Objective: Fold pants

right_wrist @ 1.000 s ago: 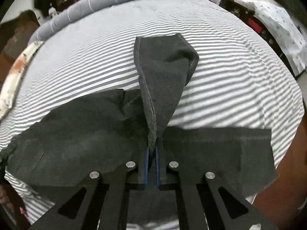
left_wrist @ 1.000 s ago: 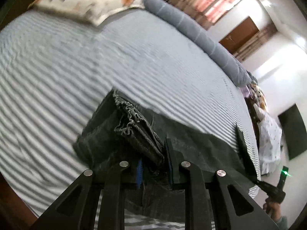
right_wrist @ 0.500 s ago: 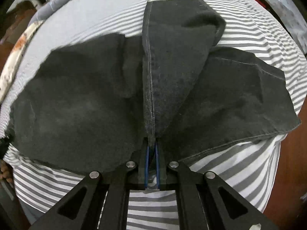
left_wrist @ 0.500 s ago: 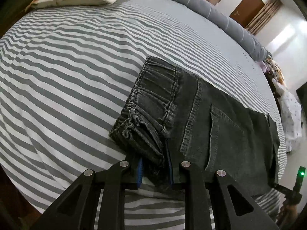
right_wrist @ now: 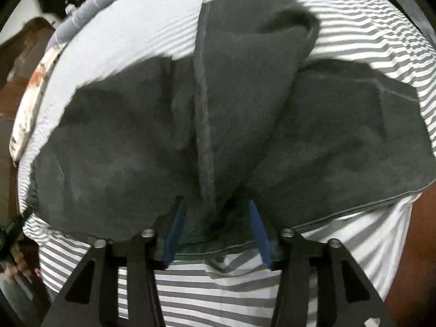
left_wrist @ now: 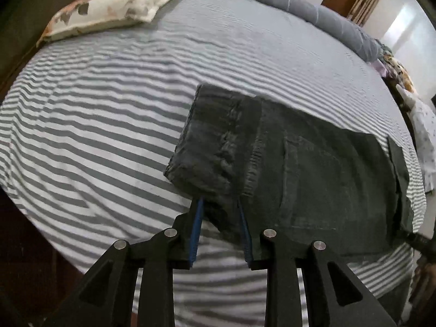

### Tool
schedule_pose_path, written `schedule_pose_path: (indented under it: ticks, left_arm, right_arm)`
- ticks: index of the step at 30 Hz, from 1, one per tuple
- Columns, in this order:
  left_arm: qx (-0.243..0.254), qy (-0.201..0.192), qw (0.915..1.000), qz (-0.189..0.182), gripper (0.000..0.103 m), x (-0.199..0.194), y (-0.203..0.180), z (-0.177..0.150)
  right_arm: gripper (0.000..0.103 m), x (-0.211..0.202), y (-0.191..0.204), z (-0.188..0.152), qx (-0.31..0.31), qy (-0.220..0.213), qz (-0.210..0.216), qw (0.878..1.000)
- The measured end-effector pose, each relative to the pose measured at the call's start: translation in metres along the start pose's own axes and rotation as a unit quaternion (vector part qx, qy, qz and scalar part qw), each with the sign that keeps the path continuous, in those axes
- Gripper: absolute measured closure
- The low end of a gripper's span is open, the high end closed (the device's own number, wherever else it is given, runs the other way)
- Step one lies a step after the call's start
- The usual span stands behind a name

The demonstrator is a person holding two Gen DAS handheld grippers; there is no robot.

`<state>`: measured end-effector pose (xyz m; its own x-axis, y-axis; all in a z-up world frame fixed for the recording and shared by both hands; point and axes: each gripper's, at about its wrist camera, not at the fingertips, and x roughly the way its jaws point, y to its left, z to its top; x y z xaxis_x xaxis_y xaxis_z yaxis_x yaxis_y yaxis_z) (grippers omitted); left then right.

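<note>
Dark grey pants (left_wrist: 313, 169) lie on the striped bed sheet (left_wrist: 95, 109), with the gathered waistband toward the left and a back pocket facing up. My left gripper (left_wrist: 220, 203) is at the near corner of the waistband. Its jaws are opening, and the corner still sits between the blue pads with a gap beside the left pad. In the right wrist view the pants (right_wrist: 109, 136) spread wide, with a raised fold (right_wrist: 239, 81) running away from me. My right gripper (right_wrist: 215, 203) straddles the foot of that fold. Its jaws are opening and the pads stand clear of the cloth.
A patterned pillow (left_wrist: 117, 8) and a long grey bolster (left_wrist: 299, 2) lie along the far side of the bed. The wooden bed edge (right_wrist: 414, 245) shows at the lower right. A hand (right_wrist: 16, 261) holding the other gripper is at the left edge.
The pants came down from hanging to lying flat on the bed. The right gripper's jaws went from shut on the fold to wide apart, and the left gripper's jaws widened around the waistband corner.
</note>
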<state>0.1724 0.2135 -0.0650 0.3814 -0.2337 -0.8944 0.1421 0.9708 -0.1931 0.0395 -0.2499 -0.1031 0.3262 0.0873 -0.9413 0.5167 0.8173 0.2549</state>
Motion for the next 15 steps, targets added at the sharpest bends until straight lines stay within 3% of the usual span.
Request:
schedule_pose_path:
  ticks: [3, 8, 15]
  left_arm:
    - [0.004, -0.021, 0.9997, -0.009, 0.075, -0.023, -0.009, -0.003]
    - [0.061, -0.045, 0.9947, -0.07, 0.074, -0.051, -0.071, -0.013]
    - [0.133, -0.011, 0.9767, -0.168, 0.073, -0.025, -0.183, -0.042]
  right_arm:
    - [0.054, -0.015, -0.015, 0.007, 0.011, -0.012, 0.003, 1.0]
    - [0.054, -0.033, -0.046, 0.026, 0.014, -0.031, -0.013, 0.999]
    - [0.054, -0.055, -0.062, 0.057, -0.021, -0.052, -0.018, 0.998]
